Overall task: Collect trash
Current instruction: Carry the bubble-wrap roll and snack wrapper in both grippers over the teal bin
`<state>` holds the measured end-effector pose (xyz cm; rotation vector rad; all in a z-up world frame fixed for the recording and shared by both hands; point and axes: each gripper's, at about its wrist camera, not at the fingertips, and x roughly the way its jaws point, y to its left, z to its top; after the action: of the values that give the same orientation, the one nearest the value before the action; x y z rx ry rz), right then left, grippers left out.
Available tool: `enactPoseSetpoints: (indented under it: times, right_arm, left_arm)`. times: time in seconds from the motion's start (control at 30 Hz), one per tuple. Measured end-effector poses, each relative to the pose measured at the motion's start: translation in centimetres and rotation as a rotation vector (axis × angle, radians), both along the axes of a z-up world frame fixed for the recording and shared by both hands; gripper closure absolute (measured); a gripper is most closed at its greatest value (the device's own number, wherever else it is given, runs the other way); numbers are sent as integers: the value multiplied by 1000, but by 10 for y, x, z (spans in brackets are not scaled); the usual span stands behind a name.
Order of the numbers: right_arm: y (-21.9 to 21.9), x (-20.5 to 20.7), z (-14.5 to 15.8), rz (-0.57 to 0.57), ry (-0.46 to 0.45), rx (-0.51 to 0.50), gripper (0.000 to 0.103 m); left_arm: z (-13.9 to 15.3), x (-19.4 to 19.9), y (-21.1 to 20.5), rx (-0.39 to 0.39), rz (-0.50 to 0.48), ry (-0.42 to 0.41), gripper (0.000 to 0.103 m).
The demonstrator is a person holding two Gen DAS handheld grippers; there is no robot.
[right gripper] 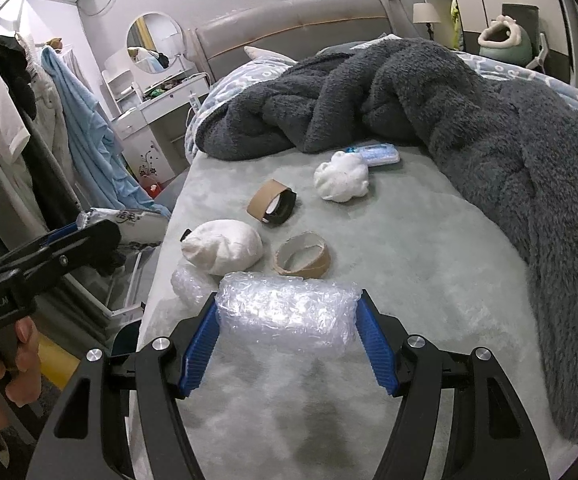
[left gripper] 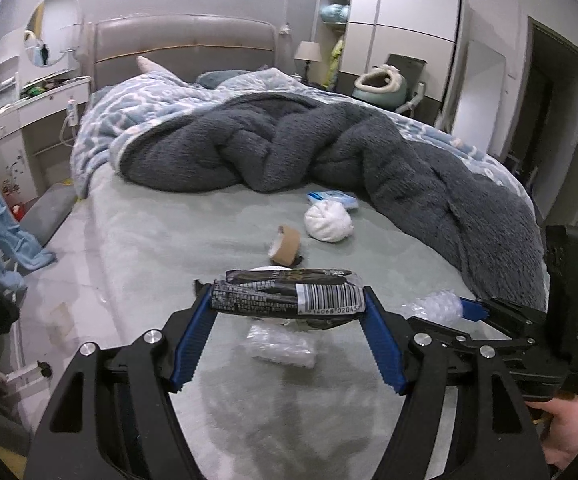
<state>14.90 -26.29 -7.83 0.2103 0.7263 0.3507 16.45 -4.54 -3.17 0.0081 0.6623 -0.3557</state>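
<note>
On the bed (right gripper: 429, 240), with its soft grey-green cover, bits of trash lie about. The left claw (left gripper: 287, 300) pinches a crumpled black wrapper (left gripper: 289, 294) between its blue pads, up above the bed. The wrapper has a white patch with a barcode and small numbers under it; the other print on it is too small to read. The right claw (right gripper: 287, 312) squeezes a wad of bubble wrap (right gripper: 287, 310) between its pads, low over the bed near the front edge.

Just past the bubble wrap lie a brown cardboard tape ring (right gripper: 303, 254) and a white paper ball (right gripper: 223, 250), side by side. A smaller clear lump of bubble wrap (right gripper: 191, 284) sits by the edge of the bed. Farther back a taller cardboard ring (right gripper: 271, 200) stands on its side, touching a black band. Behind it are another white paper ball (right gripper: 343, 176) and a blue and white packet (right gripper: 381, 155), right by the dark fuzzy blanket (right gripper: 489, 128).

The other claw's black body, at the left of the right wrist view, has white letters on it, too blurry to read for sure. No bin shows on the bed.
</note>
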Motion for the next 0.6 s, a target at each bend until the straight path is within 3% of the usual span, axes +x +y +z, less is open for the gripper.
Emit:
enactPoseSetpoints:
  times: [0.6]
  right_arm:
    - [38, 1, 17, 61, -34, 14, 36]
  left_arm:
    - [5, -13, 58, 47, 170, 0, 30]
